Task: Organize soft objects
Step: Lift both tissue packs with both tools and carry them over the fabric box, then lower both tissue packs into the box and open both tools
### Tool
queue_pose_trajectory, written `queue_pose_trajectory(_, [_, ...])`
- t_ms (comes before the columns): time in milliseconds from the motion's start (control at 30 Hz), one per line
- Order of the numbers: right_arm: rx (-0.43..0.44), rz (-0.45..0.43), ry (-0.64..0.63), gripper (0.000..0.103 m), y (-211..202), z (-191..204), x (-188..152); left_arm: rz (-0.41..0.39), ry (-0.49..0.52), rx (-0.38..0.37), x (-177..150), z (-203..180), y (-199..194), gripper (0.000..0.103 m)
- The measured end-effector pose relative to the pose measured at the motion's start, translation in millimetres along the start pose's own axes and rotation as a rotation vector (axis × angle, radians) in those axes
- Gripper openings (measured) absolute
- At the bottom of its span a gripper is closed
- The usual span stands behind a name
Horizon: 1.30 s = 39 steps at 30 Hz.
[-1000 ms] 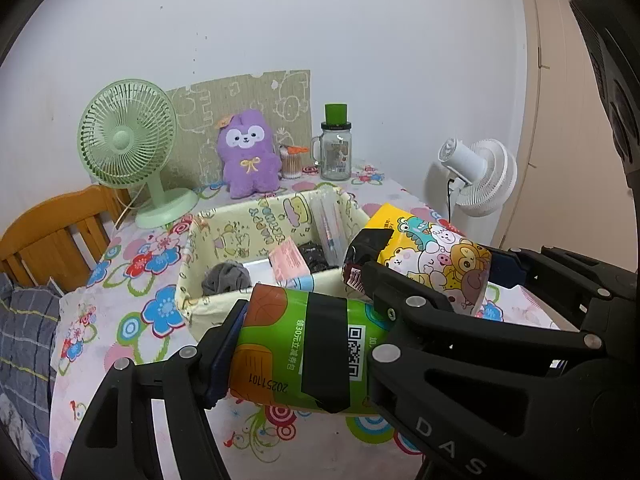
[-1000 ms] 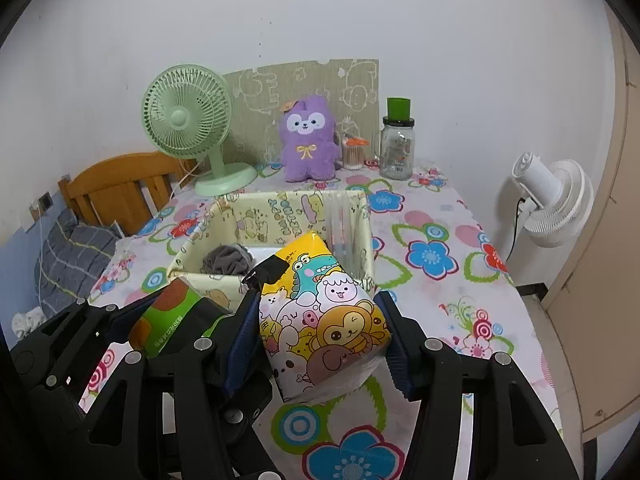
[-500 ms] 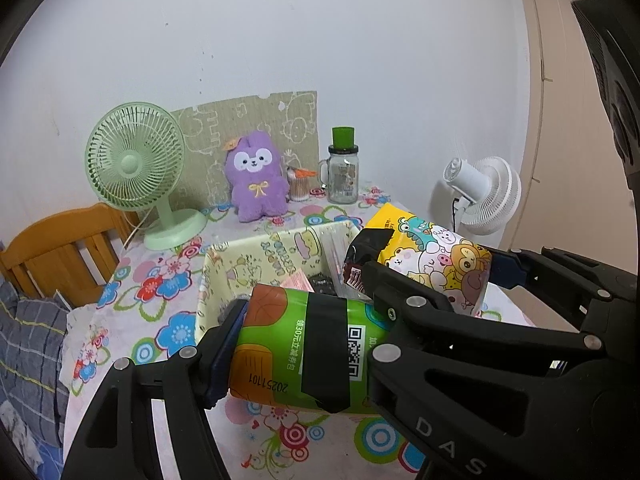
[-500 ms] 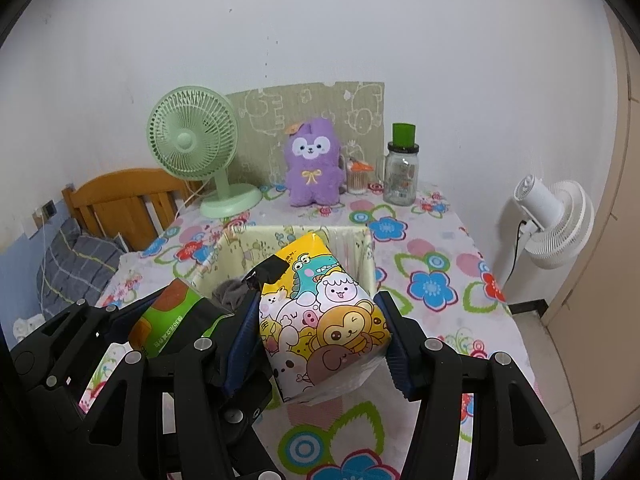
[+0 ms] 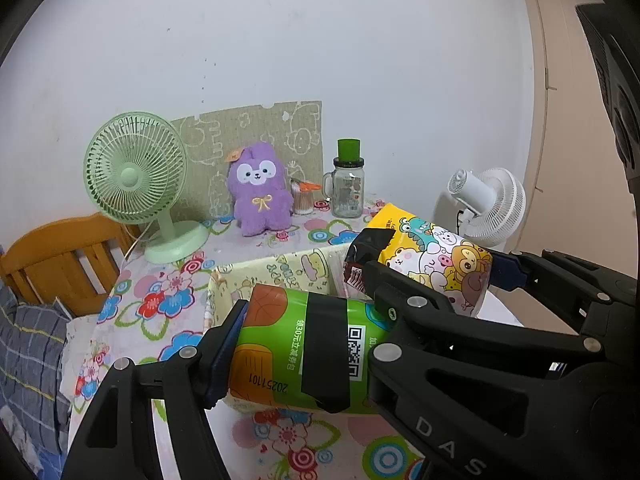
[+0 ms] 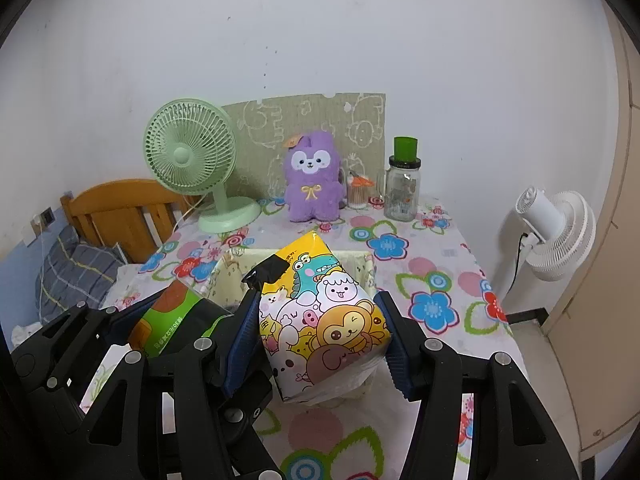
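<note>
My left gripper (image 5: 304,344) is shut on a green and orange soft pack (image 5: 304,344) with a QR code and a black tape band. Beside it on the right, my right gripper (image 6: 320,320) is shut on a yellow soft pack (image 6: 324,320) printed with cartoon animals; that pack (image 5: 432,264) also shows in the left wrist view. Both packs hang above the near edge of a pale yellow fabric basket (image 6: 360,260) on the flowered tablecloth (image 6: 420,280). The basket's inside is mostly hidden behind the packs. The green pack (image 6: 168,320) appears at the left in the right wrist view.
A green desk fan (image 6: 192,160), a purple plush toy (image 6: 314,176), a cotton-swab cup (image 6: 358,192) and a green-lidded glass jar (image 6: 402,188) line the table's far edge by the wall. A wooden chair (image 6: 120,216) stands left; a white fan (image 6: 556,232) stands right, off the table.
Both grippers have risen with their packs and drawn back a little; the basket and table now sit lower and its contents have dropped out of sight behind the packs.
</note>
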State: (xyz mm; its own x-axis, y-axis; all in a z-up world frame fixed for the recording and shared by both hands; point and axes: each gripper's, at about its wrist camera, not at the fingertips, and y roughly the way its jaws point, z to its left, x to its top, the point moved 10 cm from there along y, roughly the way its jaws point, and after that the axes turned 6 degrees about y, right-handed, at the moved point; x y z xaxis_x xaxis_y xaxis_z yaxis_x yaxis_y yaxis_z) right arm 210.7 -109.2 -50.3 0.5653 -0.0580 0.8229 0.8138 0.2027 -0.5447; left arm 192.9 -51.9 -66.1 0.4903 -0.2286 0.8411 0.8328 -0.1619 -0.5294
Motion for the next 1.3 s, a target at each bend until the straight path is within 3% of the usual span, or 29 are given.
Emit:
queue_pose_trajectory(467, [0.007,-0.001,-0.004,0.06,32.8,2.3,18.6,0.0,-0.019,0.009,13.2,16.2,27.5,0.074])
queue_pose_trajectory(1300, [0.046,0.06,0.021,0.06,97.9,6.8,25.9,0.076,-0.083,0.028,11.9,45.5,85.9,0.075])
